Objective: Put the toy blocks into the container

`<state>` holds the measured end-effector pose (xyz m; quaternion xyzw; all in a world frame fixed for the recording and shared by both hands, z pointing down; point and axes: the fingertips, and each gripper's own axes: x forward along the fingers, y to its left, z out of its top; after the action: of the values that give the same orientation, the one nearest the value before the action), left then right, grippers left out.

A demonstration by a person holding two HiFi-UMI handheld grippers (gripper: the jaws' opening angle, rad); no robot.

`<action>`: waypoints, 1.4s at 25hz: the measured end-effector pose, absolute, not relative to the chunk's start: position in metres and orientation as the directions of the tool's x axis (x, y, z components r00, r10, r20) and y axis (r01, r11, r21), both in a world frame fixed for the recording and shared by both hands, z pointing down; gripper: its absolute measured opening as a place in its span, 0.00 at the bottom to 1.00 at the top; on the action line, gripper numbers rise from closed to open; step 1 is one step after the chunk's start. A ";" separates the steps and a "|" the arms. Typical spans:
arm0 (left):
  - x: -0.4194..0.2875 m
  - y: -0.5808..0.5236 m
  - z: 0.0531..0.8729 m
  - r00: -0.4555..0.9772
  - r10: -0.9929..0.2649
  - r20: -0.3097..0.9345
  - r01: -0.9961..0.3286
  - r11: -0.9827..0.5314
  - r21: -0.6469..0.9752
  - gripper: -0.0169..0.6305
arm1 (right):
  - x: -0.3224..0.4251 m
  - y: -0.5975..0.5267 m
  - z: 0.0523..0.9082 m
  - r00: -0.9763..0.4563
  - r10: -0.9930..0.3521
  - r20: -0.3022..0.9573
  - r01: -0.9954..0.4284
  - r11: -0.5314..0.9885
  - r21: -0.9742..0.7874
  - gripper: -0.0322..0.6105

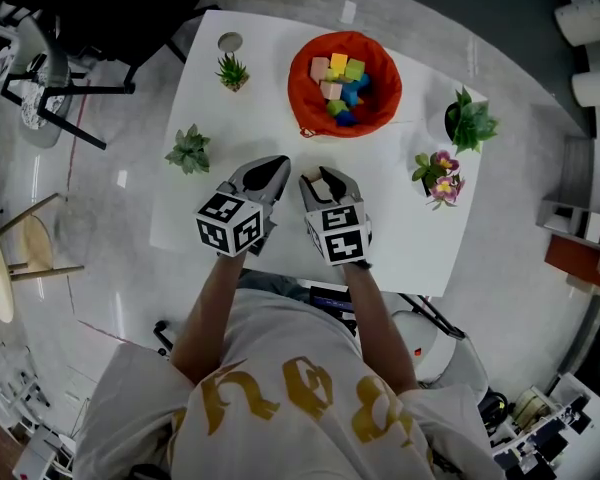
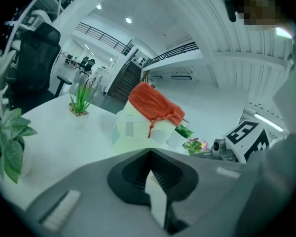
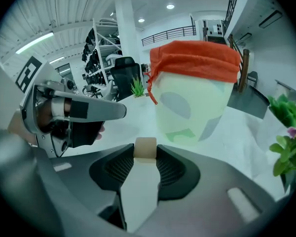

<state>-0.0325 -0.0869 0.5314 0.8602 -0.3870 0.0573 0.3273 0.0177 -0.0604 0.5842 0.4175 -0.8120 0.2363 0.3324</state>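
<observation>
An orange-lined fabric container [image 1: 305,93] stands at the table's far middle with several coloured toy blocks [image 1: 342,90] inside. In the head view both grippers hover side by side over the near part of the white table [image 1: 400,238]. My right gripper [image 1: 318,178] is shut on a small beige block [image 3: 145,146], which sits between its pads with the container [image 3: 195,102] straight ahead. My left gripper [image 1: 273,168] has its jaws together and nothing shows between them [image 2: 149,154]. From the left gripper view the container [image 2: 150,105] stands ahead, slightly to the right.
Small potted plants stand around the table: two at the left [image 1: 232,70] [image 1: 189,150], a green one [image 1: 470,120] and a flowering one [image 1: 440,178] at the right. A round disc [image 1: 230,41] lies at the far left corner. Chairs [image 1: 40,78] stand left of the table.
</observation>
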 end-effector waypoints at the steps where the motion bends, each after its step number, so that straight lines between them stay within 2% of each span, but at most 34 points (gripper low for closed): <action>1: -0.032 -0.087 0.528 0.695 -0.630 0.347 -0.702 -0.489 0.518 0.03 | 0.019 -0.061 0.581 -0.430 -0.530 0.731 -0.839 0.533 -0.107 0.32; 18: -0.034 -0.089 0.458 0.703 -0.665 0.251 -0.691 -0.555 0.463 0.03 | 0.042 -0.070 0.508 -0.407 -0.686 0.603 -0.890 0.446 -0.093 0.32; 35: -0.037 -0.100 0.415 0.704 -0.687 0.181 -0.681 -0.581 0.446 0.03 | 0.052 -0.083 0.455 -0.389 -0.767 0.510 -0.909 0.410 -0.077 0.32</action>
<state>-0.0370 -0.0998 0.4151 0.8891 -0.3845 -0.0058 0.2483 0.0518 -0.0832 0.4548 0.5142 -0.8149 0.1752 0.2024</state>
